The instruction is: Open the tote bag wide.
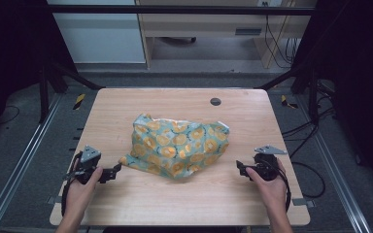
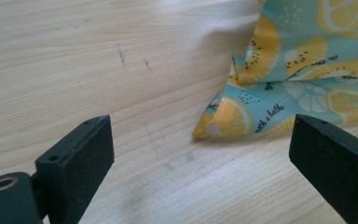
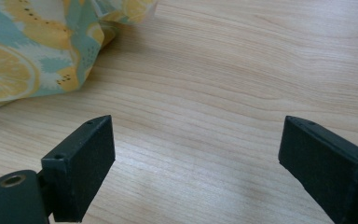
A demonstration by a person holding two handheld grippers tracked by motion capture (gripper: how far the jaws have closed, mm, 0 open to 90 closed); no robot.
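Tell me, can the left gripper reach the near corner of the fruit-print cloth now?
Probably yes: the left gripper is open, the cloth corner lies just ahead of it, with bare table between.

Only obstacle on the worktop [image 1: 126, 104]: crumpled lemon-print cloth [image 1: 177, 144], heaped mid-surface. Bare wood all round it: wide band along the far edge, strips down both sides, near edge open between the hands. Small dark round fitting [image 1: 215, 101] beyond the cloth, looks flush, can't tell for sure.

Left gripper [image 1: 115, 171]: jaws spread wide, bare wood between them, the cloth's near corner [image 2: 223, 122] just ahead and right of centre in the left gripper view.

Right gripper [image 1: 239, 168]: jaws also wide apart, clear wood straight ahead; cloth edge [image 3: 32, 56] off to the upper left in the right gripper view, apart from the jaws.
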